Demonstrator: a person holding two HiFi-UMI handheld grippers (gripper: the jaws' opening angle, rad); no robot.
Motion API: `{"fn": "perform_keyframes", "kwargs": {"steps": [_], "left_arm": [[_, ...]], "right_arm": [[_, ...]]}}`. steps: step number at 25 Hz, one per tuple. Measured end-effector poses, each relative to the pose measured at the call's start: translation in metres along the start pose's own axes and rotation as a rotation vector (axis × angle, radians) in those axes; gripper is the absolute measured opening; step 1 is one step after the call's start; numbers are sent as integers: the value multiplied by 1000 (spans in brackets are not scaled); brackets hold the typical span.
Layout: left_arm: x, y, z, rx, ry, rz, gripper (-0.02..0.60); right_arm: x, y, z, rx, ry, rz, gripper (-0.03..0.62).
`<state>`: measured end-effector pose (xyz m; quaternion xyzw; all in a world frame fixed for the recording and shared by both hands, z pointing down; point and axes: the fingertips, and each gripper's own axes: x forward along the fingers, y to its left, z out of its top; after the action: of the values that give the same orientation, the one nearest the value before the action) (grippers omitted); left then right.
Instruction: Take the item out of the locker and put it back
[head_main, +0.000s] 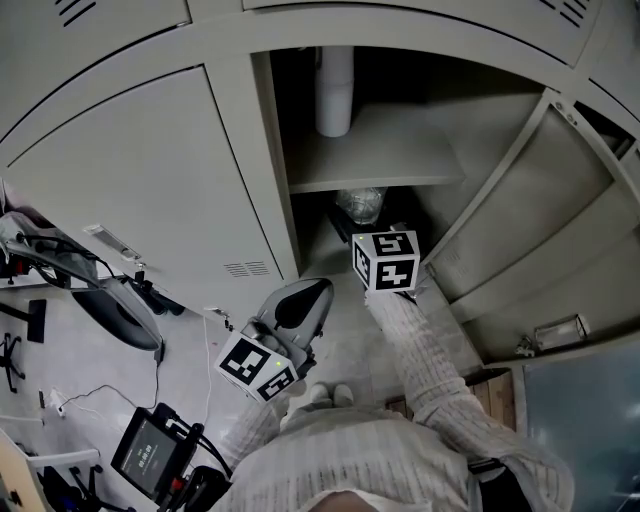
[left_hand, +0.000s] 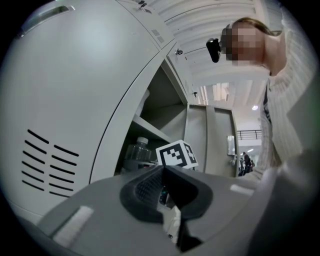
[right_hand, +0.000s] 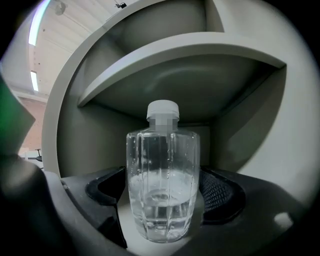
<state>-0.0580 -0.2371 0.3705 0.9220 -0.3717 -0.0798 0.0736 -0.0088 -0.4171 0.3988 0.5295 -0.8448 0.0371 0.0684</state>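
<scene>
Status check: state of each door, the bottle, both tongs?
Locker door: open.
Neighbouring door: closed.
Bottle: upright, capped, part full, under the shelf.
Right tongs: open, astride the bottle, not gripping.
Left tongs: shut, empty.

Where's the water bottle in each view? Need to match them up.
Head view: water bottle at centre, under the shelf.
Left gripper view: lower centre-left, under the shelf.
Right gripper view: dead centre, under the shelf.
Shared landmark: the shelf directly above it.
</scene>
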Motion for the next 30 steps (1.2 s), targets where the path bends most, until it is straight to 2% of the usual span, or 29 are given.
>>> {"fn": "perform_keyframes", "kwargs": {"steps": [7, 30], "left_arm": [[0, 4, -1, -2, 0, 11, 8], [-1, 6, 2, -4, -8, 23, 8]], "right_arm": [[8, -3, -3, 13, 2, -6, 430], [2, -3, -4, 27, -7, -11, 425]]}}
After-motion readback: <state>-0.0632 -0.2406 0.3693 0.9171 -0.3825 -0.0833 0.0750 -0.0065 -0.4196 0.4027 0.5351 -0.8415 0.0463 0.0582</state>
